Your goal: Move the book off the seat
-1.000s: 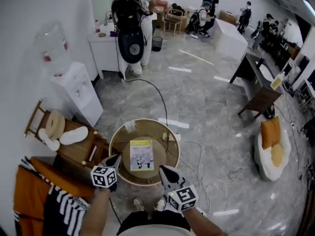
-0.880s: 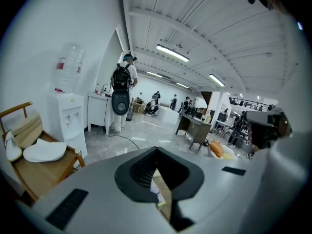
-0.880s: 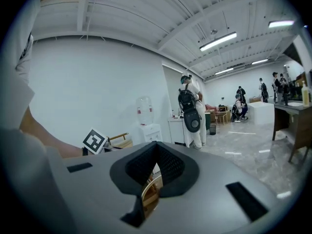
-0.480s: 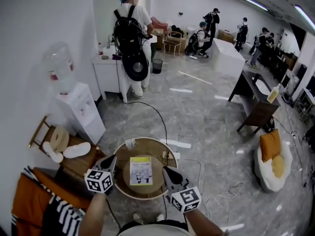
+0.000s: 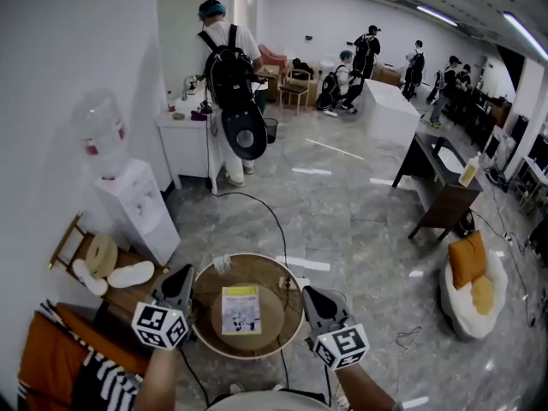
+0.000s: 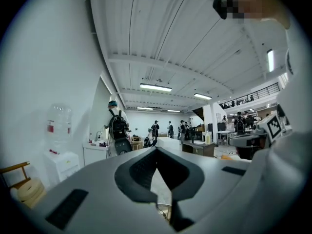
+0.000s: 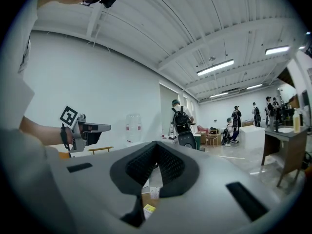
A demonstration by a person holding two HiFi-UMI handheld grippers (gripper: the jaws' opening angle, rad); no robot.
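While book (image 5: 241, 308) sits on seat (image 5: 198, 298) (cable (image 5: 276, 219) behind), L gripper (image 5: 181, 276), R gripper (image 5: 312, 295) closed.

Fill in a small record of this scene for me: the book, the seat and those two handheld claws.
book: lies flat on the seat, cover up
seat: round, wooden, on the floor
left gripper: shut, empty, by the seat's left side
right gripper: shut, empty, by the seat's right side
book touched: no
nearby: water dispenser at left, person with backpack beyond
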